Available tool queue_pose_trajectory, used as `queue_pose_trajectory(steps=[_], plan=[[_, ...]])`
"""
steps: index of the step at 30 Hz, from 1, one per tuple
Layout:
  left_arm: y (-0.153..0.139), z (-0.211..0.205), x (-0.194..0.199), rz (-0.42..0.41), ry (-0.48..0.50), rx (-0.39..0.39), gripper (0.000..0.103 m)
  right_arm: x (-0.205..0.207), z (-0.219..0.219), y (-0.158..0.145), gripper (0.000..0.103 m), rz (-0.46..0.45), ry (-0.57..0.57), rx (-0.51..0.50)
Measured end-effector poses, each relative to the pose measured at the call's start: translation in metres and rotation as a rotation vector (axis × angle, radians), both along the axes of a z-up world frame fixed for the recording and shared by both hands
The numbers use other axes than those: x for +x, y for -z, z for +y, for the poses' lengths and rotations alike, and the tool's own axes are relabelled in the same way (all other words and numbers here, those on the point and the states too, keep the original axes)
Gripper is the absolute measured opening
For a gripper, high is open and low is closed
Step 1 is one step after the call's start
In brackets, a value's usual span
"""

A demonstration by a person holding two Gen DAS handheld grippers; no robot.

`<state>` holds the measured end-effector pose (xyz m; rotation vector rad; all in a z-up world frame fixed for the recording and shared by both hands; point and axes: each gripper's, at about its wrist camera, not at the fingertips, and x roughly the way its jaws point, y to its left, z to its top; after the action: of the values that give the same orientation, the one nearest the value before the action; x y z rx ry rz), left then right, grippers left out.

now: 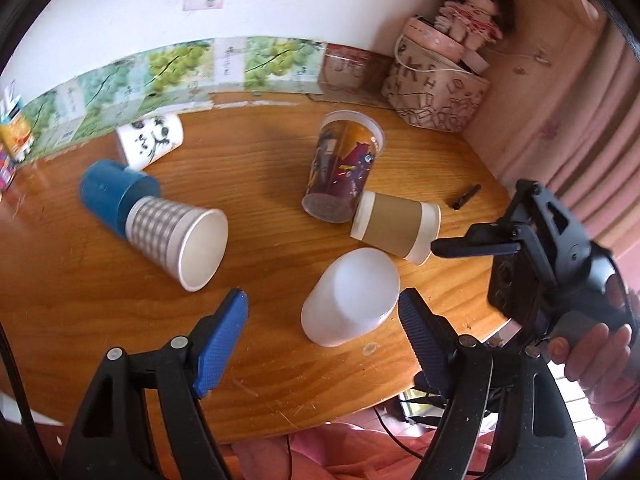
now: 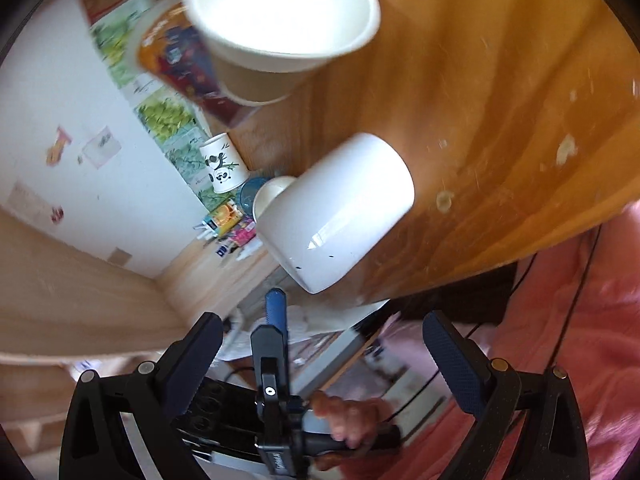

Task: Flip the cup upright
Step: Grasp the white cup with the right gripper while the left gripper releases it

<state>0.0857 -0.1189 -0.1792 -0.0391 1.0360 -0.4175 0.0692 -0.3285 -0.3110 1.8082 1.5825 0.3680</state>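
Left wrist view
- Left gripper (image 1: 322, 330): jaws spread wide, holding nothing; blue pads clear of every cup.
- White cup (image 1: 350, 298): lies on its side on the wooden table (image 1: 260, 360), just ahead of the jaws and toward the right-hand pad, near it but apart; closed base faces the camera.
- Brown-sleeved paper cup (image 1: 394, 224): on its side just beyond the white cup, touching the printed clear plastic cup (image 1: 342, 172).
- Checked paper cup (image 1: 176, 234): on its side, ahead and to the left, nested against a blue cup (image 1: 112, 196).
- Right gripper (image 1: 476, 246): seen edge-on at the right, tip close to the brown-sleeved cup's rim.
- Risk: the white cup is smooth and round, near the table edge; a one-sided nudge from a pad would likely roll it off or into its neighbour.

Right wrist view
- Right gripper (image 2: 322, 354): jaws wide apart, nothing between them.
- White cup (image 2: 336, 212): ahead of the jaws, at the table edge, untouched.
- Brown-sleeved paper cup (image 2: 280, 28): farther ahead, mouth toward the camera.
- Risk: both grippers converge on one cluster; collision or knocked cups seems possible.
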Motion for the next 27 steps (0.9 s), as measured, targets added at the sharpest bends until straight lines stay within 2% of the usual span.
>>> queue_pose_trajectory(steps=[3,6,9,14,27], plan=[[-0.001,0.004,-0.003,0.014,-0.029,-0.016,0.081,-0.008,0.006,0.013,0.101,0.1,0.064,0.102],[-0.003,0.006,-0.008,0.016,-0.05,-0.024,0.081,-0.013,0.009,0.022,0.101,0.181,0.13,0.161],[-0.006,0.009,-0.013,0.017,-0.064,-0.025,0.081,-0.015,0.011,0.028,0.101,0.231,0.204,0.196],[-0.007,0.01,-0.016,0.031,-0.082,-0.019,0.081,-0.015,0.021,0.037,0.101,0.314,0.315,0.311],[-0.004,0.028,-0.026,0.074,-0.196,0.017,0.081,-0.02,0.027,0.059,0.101,0.505,0.507,0.355]])
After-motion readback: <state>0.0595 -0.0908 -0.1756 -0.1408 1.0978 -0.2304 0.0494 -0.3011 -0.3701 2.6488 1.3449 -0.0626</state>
